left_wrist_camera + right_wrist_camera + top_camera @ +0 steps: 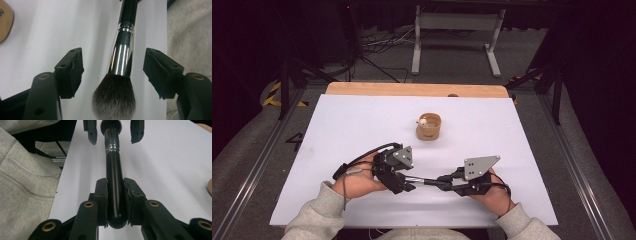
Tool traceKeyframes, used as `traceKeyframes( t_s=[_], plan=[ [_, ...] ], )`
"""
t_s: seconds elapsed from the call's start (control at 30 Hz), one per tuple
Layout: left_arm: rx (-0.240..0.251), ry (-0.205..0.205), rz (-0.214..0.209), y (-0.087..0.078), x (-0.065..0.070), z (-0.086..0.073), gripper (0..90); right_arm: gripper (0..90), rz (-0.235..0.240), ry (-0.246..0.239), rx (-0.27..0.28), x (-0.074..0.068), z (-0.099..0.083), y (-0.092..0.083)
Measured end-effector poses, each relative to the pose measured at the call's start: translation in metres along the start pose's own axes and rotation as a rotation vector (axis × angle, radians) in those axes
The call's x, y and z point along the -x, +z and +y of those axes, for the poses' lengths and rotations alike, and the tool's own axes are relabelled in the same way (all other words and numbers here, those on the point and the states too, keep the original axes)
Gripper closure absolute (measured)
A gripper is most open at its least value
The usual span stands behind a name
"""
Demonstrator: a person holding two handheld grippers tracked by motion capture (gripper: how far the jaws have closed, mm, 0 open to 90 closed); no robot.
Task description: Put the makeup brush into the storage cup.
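My right gripper (115,195) is clamped on the brush (113,177) handle. My left gripper (113,72) is open around its ferrule, ungrasped; handover looks half done.

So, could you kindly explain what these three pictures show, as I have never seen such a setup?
A person sits at a white table holding a hand-operated tool in each hand. One picture looks down from above; the other two come from cameras riding on each tool. The right tool is shut on the black handle of a makeup brush. The left tool is open, its jaws on either side of the brush's metal collar, not touching it. Farther off stands a small tan cup with a pale item inside.
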State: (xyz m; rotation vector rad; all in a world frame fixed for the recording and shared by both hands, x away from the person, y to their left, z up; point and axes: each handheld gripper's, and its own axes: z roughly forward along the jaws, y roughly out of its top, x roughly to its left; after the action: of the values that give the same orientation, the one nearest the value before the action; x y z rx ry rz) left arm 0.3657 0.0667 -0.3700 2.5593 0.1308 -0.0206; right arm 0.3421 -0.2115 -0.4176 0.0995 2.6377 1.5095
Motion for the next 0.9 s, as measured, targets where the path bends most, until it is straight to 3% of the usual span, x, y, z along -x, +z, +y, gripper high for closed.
traceKeyframes(
  t_s=[0.33,0.9],
  plan=[
    [0.037,-0.005,-0.022,0.0,-0.001,-0.007,35.9,74.5,0.0,0.001,0.003,0.0,-0.001,-0.003],
    [0.051,-0.02,-0.053,0.0,-0.003,-0.014,44.6,74.5,0.002,-0.004,0.015,0.001,-0.004,-0.007]
  ],
)
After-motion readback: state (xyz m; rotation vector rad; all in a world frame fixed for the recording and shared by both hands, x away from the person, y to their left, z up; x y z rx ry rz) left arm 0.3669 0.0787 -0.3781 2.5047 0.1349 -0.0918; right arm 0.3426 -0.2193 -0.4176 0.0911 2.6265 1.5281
